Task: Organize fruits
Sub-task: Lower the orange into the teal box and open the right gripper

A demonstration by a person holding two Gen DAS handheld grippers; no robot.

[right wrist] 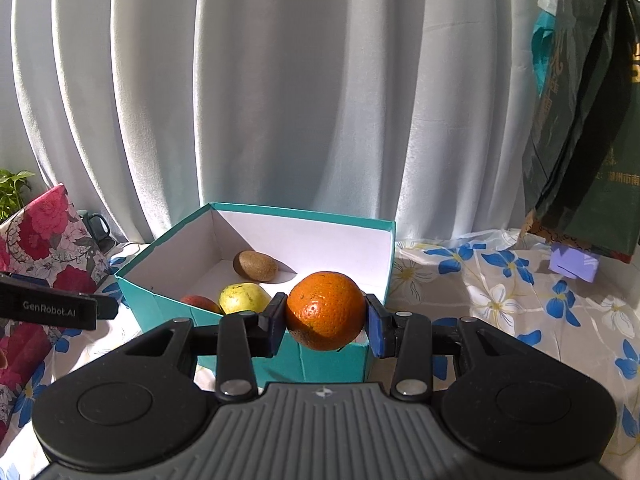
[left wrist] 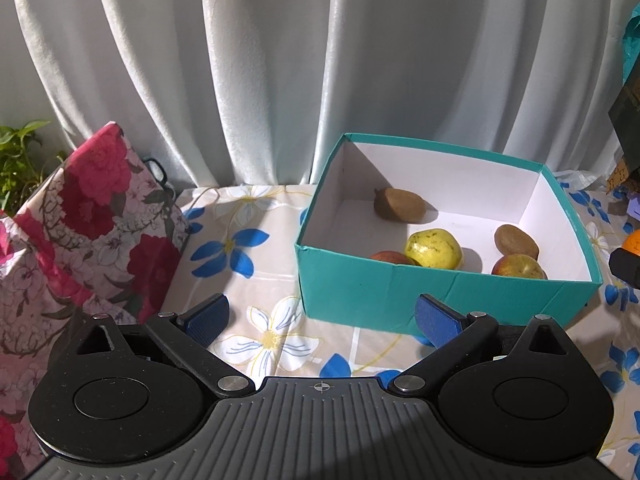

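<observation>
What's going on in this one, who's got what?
A person is sorting fruit into a teal box using two handheld grippers. The right gripper is shut on an orange, held near the box's front wall and not yet inside. The left gripper is open and empty, in front of the box. Inside lie two kiwis, a yellow fruit and two reddish apples.

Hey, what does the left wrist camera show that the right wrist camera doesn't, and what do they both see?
Only the left wrist view shows the open, empty left tool, a second kiwi and a second apple in the box.

Only the right wrist view shows the whole orange clamped in the right tool, plus the dark green bag and purple block.

Both show the teal box, the yellow pear, the far kiwi, a red apple, the floral tablecloth and white curtain.
</observation>
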